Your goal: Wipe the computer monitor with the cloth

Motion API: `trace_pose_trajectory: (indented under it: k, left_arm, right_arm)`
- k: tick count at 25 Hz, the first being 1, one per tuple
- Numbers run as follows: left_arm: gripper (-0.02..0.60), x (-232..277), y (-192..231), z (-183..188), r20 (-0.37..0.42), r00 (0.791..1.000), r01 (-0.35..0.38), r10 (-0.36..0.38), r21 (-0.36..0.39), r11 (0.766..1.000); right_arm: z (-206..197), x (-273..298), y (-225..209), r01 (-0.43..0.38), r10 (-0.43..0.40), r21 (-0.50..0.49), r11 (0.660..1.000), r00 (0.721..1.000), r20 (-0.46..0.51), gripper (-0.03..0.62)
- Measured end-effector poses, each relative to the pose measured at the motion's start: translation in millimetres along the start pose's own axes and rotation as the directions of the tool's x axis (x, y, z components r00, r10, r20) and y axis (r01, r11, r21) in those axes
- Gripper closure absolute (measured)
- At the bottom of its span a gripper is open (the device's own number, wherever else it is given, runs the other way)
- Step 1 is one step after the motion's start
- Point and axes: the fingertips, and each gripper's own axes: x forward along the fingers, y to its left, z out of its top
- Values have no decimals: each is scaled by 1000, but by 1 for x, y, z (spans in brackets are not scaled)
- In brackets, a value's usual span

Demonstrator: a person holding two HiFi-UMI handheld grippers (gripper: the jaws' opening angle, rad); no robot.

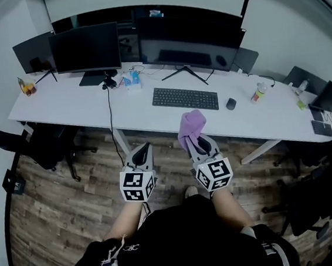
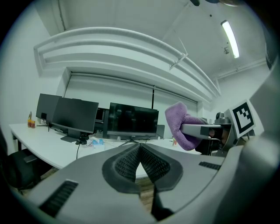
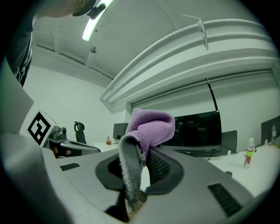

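Observation:
A purple cloth (image 1: pixel 191 127) bunches up out of my right gripper (image 1: pixel 195 141), which is shut on it; the same cloth (image 3: pixel 149 127) fills the middle of the right gripper view, with a grey side hanging down. My left gripper (image 1: pixel 142 151) is shut with nothing in it, jaws meeting at a point (image 2: pixel 139 147). Both hover over the wooden floor, short of the white desk (image 1: pixel 80 106). The wide dark monitor (image 1: pixel 190 41) stands at the desk's back centre, and it appears as the monitor (image 2: pixel 133 122) in the left gripper view.
A second monitor (image 1: pixel 85 49) and a third (image 1: pixel 31 54) stand to the left. A keyboard (image 1: pixel 185 98), a mouse (image 1: pixel 231 103) and a bottle (image 1: pixel 258 93) lie on the desk. Black chairs (image 1: pixel 46 142) flank it; another chair (image 1: pixel 314 193) is at right.

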Motion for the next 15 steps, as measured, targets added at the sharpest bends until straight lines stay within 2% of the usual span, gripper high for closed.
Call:
trace_pose_trajectory:
  k: [8, 15]
  left_arm:
    - [568, 21, 28, 4, -1, 1000, -26, 26, 14, 1000]
    - [568, 84, 56, 13, 10, 998, -61, 61, 29, 998]
  right_arm:
    - [-1, 39, -7, -15, 15, 16, 1000, 1000, 21, 511]
    - [-1, 103, -47, -47, 45, 39, 998, 998, 44, 511]
